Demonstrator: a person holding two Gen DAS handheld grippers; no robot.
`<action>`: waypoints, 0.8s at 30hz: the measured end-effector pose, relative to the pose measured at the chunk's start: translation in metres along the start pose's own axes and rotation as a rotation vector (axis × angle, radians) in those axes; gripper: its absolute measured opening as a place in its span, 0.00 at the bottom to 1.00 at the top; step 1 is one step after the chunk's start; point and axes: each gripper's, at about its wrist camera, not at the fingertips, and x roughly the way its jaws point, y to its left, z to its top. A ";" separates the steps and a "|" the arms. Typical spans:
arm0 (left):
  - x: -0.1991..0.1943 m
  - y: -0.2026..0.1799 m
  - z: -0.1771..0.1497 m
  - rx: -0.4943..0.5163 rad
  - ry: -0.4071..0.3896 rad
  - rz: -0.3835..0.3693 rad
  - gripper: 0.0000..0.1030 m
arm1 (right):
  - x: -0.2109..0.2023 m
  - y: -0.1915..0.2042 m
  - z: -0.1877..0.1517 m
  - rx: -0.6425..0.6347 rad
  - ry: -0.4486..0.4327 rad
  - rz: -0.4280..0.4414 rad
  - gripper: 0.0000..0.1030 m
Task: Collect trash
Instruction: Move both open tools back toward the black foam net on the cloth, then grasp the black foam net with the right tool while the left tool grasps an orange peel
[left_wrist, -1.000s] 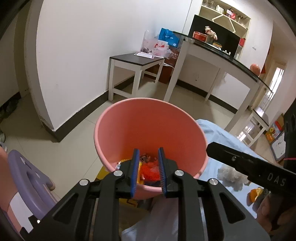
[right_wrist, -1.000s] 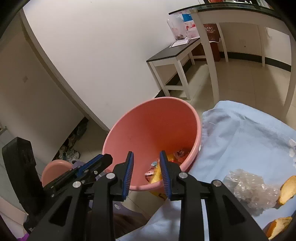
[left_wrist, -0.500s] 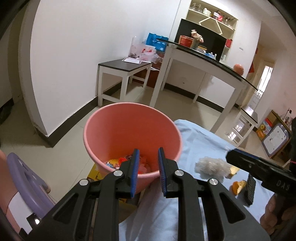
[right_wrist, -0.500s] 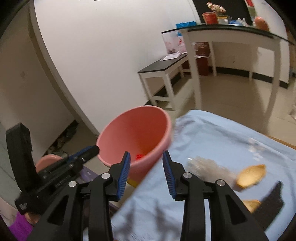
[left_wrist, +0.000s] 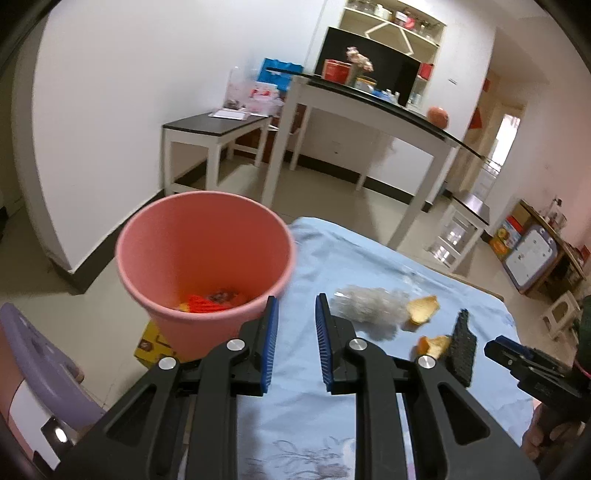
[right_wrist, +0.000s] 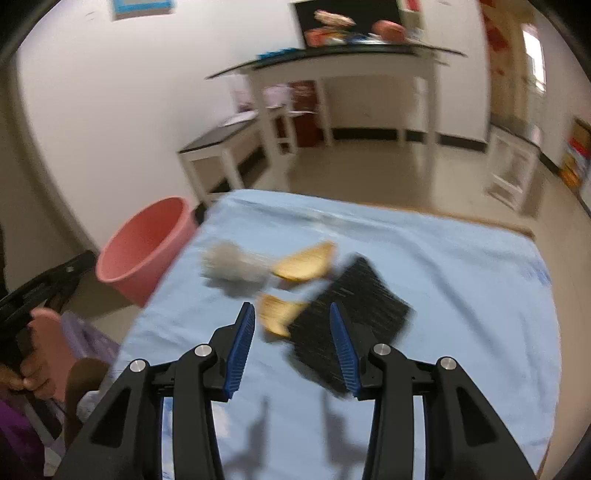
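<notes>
— Blue-padded, the right claw (right_wrist: 291, 341) had just been spreading its jaws, nothing pinched, above the near orange peel (right_wrist: 277, 313) and the black comb (right_wrist: 351, 314).

— And the left claw (left_wrist: 293, 341)?

— Slightly parted, empty, at the worktop (left_wrist: 369, 254) edge. Crumpled plastic (left_wrist: 365, 306) and a far peel (left_wrist: 423, 308) lay beyond; the pink bucket (left_wrist: 205, 254), left, held trash.

Right wrist view motion-blurred throughout
</notes>
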 end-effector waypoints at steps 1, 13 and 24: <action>0.001 -0.005 -0.001 0.007 0.004 -0.007 0.20 | 0.001 -0.007 -0.002 0.018 0.006 -0.009 0.41; 0.010 -0.051 -0.014 0.065 0.062 -0.087 0.20 | 0.037 -0.056 -0.028 0.188 0.096 -0.049 0.47; 0.033 -0.080 -0.025 0.097 0.125 -0.117 0.20 | 0.059 -0.046 -0.024 0.183 0.104 -0.006 0.08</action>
